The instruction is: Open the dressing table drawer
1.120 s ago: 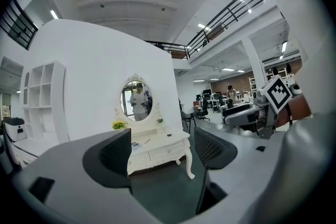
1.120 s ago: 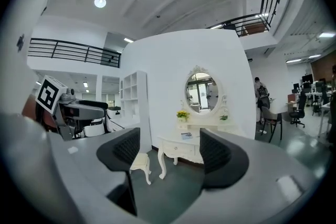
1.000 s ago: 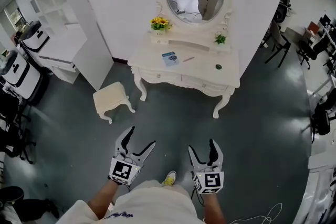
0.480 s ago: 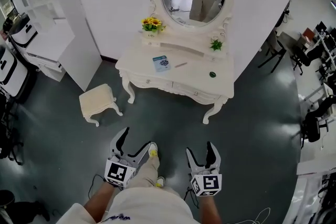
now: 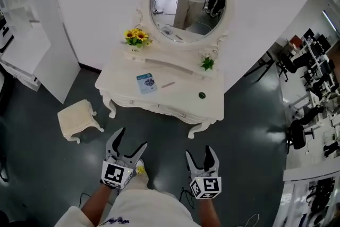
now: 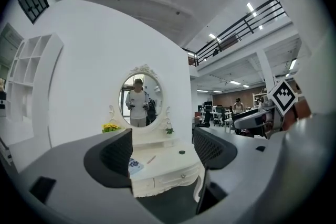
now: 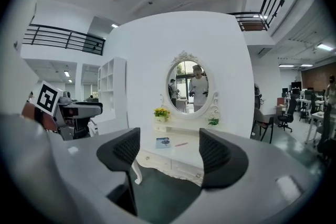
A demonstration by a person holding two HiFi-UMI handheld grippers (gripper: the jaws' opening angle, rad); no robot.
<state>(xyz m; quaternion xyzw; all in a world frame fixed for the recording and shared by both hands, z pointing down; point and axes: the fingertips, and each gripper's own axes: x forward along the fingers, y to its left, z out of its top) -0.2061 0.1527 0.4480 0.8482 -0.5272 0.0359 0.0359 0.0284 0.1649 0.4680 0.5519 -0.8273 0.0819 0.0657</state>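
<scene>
A cream dressing table (image 5: 186, 94) with an oval mirror (image 5: 187, 1) stands against the white wall ahead. Its two front drawers (image 5: 159, 108) are closed, each with a small knob. The same table (image 6: 165, 162) shows between the jaws in the left gripper view, and the table (image 7: 176, 152) sits between the jaws in the right gripper view. My left gripper (image 5: 126, 144) and right gripper (image 5: 201, 154) are held low above the dark floor, well short of the table. Both are open and hold nothing.
On the tabletop lie a blue booklet (image 5: 146, 83), a pen (image 5: 168, 84) and a small dark round thing (image 5: 202, 95), with yellow flowers (image 5: 136, 36) and a green plant (image 5: 207, 63) on the shelf. A cream stool (image 5: 77, 118) stands at the left. Chairs (image 5: 300, 135) are at the right.
The view has moved forward and to the right towards the dressing table, which now looks larger and nearer. Both grippers keep the same open pose in front of the body.
</scene>
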